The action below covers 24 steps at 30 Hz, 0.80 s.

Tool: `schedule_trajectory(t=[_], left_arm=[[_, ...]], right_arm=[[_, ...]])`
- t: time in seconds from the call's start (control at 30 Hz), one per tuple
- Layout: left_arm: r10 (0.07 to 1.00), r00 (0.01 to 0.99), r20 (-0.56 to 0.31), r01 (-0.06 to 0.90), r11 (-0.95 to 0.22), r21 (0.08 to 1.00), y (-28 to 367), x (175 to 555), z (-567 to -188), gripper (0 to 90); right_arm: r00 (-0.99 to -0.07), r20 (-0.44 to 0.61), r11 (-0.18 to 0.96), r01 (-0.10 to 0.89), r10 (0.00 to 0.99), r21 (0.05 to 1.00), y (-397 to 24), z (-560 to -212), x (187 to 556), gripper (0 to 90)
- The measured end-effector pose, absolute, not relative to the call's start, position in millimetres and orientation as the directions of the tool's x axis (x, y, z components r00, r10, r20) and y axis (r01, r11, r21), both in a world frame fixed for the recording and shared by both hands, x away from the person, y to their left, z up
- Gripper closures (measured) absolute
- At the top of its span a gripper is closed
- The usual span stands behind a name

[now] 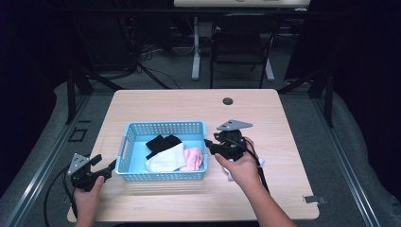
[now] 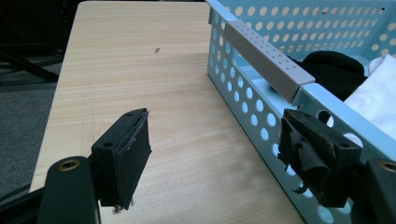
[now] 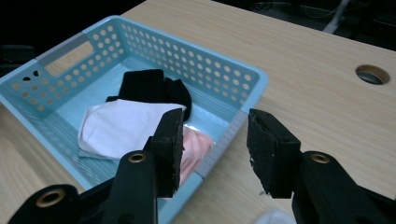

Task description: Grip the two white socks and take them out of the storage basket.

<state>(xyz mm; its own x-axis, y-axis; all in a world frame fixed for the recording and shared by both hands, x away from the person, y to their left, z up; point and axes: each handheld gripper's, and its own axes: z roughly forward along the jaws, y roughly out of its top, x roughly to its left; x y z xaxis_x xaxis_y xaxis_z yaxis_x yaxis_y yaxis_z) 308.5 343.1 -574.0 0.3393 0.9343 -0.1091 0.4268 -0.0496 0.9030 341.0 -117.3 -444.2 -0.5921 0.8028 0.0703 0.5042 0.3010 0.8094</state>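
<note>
One wooden table (image 1: 189, 106) stands in the room, with one round hole (image 1: 228, 101) near its far edge. One light blue plastic basket (image 1: 163, 128) sits on it. Inside the basket lie three pieces of cloth: one black (image 1: 162, 142), one white (image 1: 166, 159) and one pink (image 1: 194, 158). Two hand-held grippers are in use, the left gripper (image 1: 109, 168) and the right gripper (image 1: 208, 145), one in each of a person's two hands. One dark chair (image 1: 241, 45) stands beyond the table.
</note>
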Motion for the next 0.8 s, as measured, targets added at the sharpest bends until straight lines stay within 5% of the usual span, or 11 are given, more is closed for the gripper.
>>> schedule_trajectory(t=[0.37, 0.8], left_arm=[[0.934, 0.34, -0.109, 0.426, -0.05, 0.903, 343, 309, -574, 24.7], [0.934, 0.341, -0.11, 0.427, -0.049, 0.903, 343, 309, -574, 24.7]], right_arm=[[-0.632, 0.074, 0.377, 0.548, 0.771, 0.747, -73, -448, 359, 50.5], [-0.597, 0.117, 0.386, 0.644, 0.794, 0.661, -48, -471, 386, 54.6]])
